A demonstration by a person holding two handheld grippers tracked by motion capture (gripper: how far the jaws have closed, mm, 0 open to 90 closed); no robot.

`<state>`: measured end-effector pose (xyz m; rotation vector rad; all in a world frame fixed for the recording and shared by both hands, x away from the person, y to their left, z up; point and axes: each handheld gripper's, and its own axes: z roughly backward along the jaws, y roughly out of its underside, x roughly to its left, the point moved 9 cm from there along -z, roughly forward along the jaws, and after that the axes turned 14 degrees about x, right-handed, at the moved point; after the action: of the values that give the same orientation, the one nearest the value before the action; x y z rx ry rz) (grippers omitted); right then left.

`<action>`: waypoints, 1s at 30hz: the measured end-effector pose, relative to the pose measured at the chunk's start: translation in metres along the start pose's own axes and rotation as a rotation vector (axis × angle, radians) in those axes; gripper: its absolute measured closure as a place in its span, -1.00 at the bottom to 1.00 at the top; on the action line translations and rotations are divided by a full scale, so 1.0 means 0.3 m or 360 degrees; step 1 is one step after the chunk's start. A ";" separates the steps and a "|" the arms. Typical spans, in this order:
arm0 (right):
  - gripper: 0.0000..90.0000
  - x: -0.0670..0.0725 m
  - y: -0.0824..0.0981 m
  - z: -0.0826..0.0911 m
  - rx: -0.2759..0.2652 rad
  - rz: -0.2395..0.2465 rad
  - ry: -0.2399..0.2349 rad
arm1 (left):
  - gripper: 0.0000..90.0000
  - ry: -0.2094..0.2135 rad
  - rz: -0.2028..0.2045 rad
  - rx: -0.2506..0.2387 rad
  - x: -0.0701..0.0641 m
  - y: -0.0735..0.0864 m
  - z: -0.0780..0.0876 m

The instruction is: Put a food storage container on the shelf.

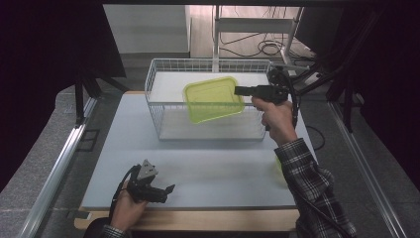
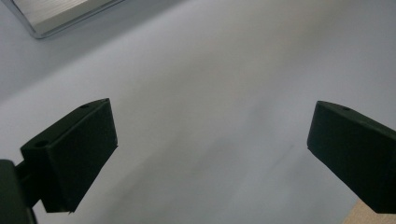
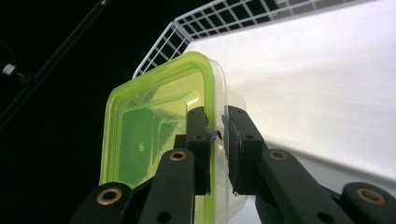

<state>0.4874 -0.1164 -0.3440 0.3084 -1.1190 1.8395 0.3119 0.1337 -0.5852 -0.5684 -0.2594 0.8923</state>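
Pale grey rectangular tabletop, bearing at its far side a white wire basket with a white floor. Yellow-green translucent plastic container with a lid, held tilted in the air over the basket's opening, clear of the basket's floor. Right gripper, reaching level from the basket's right end, its two black jaws closed on the container's rim, one on either side. Left gripper, resting at the table's near edge, jaws spread wide with bare tabletop between them.
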 end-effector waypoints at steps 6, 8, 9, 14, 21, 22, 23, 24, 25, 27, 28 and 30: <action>0.78 -0.017 -0.060 -0.011 -0.0053 -0.0035 0.0052 | -0.97 0.0002 0.0002 0.0006 0.000 0.001 -0.001; 0.78 -0.023 -0.079 -0.015 -0.0071 -0.0049 0.0069 | -0.97 0.0004 0.0004 0.0007 0.000 0.002 -0.001; 0.78 -0.026 -0.088 -0.019 -0.0082 -0.0055 0.0077 | -0.97 0.0003 0.0001 0.0009 0.000 0.002 -0.001; 0.78 -0.043 -0.126 -0.035 -0.0118 -0.0084 0.0132 | -0.97 0.0003 0.0001 0.0016 0.000 0.004 -0.002; 0.78 -0.090 -0.162 -0.054 -0.0168 -0.0126 0.0213 | -0.97 0.0005 -0.0005 0.0020 0.001 0.005 -0.003; 0.78 -0.090 -0.162 -0.054 -0.0168 -0.0126 0.0213 | -0.97 0.0005 -0.0005 0.0020 0.001 0.005 -0.003; 0.78 -0.104 -0.166 -0.058 -0.0178 -0.0138 0.0245 | -0.97 0.0006 -0.0004 0.0021 0.001 0.005 -0.003; 0.78 -0.104 -0.166 -0.058 -0.0178 -0.0138 0.0245 | -0.97 0.0006 -0.0004 0.0021 0.001 0.005 -0.003; 0.78 -0.113 -0.168 -0.060 -0.0192 -0.0141 0.0253 | -0.97 0.0006 -0.0005 0.0020 0.000 0.005 -0.004; 0.77 -0.115 -0.168 -0.063 -0.0195 -0.0131 0.0266 | -0.97 0.0009 -0.0007 0.0024 -0.001 0.006 -0.006; 0.76 -0.116 -0.167 -0.064 -0.0191 -0.0121 0.0288 | -0.97 0.0008 -0.0010 0.0028 -0.001 0.006 -0.007; 0.76 -0.118 -0.167 -0.066 -0.0188 -0.0109 0.0299 | -0.97 0.0007 -0.0015 0.0032 -0.003 0.006 -0.008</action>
<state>0.5516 -0.1134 -0.3482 0.1016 -1.0680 1.6968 0.3113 0.1331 -0.5883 -0.5503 -0.2486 0.8834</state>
